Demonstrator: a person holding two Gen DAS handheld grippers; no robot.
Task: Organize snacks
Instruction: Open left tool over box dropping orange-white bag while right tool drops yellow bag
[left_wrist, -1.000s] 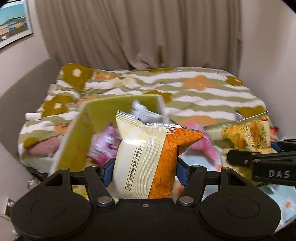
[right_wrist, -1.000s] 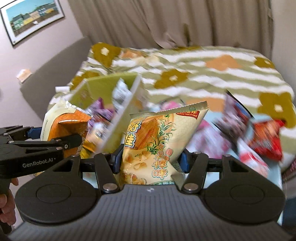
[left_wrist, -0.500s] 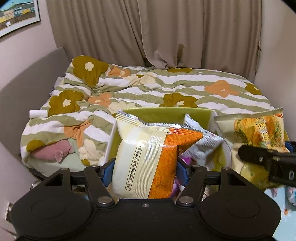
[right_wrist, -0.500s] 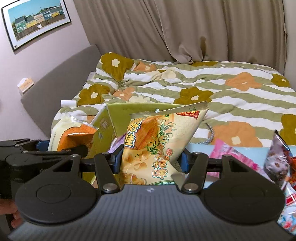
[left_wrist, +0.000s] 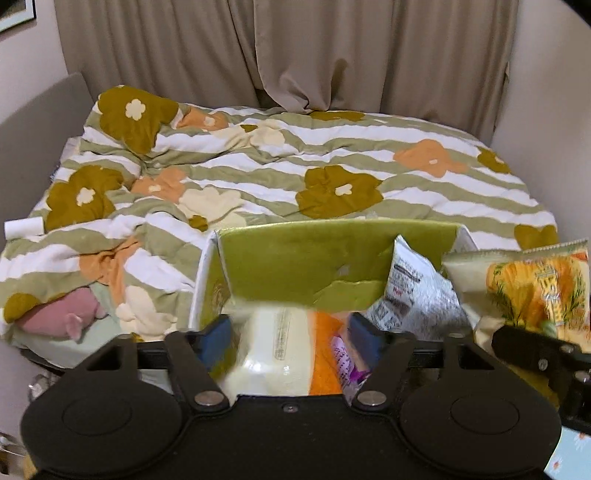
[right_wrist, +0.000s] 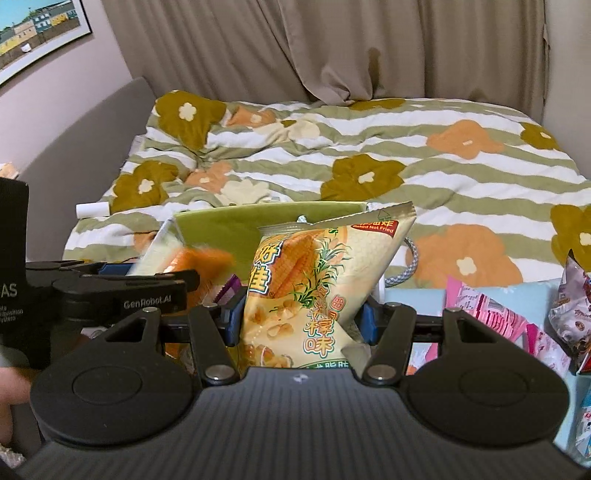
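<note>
Dropping cream-and-orange snack bag (left_wrist: 284, 350) into green box (left_wrist: 332, 266). Left gripper (left_wrist: 288, 338) jaws opening, bag between them but blurred and slipping down, blue pads (left_wrist: 216, 338) apparently clear of it. Sits over the box's near side, above the purple packet (left_wrist: 341, 356) already inside.

Right gripper (right_wrist: 299, 321) clenched on corn snack bag (right_wrist: 317, 280), pads pressing both edges, bag upright, hovering over the box's right half and just beside the left tool.

Doing it well:
- Open left jaws fully before pulling away; otherwise crimped seam snags on a pad and drags the bag out.
- Withdraw up and toward the box's left, away from the right tool; both nearly touching over the box.
- Hold the corn bag until left tool clears the box mouth.
- Drop it flat against the box's back wall, beside the silver packet (left_wrist: 413, 291) leaning in the right corner, not on top.
- Box stands on soft floral duvet (left_wrist: 332, 166); avoid pushing on its wall, likely tips.

More loose packets (right_wrist: 491, 314) on the light blue surface right of the box, still to go in.
</note>
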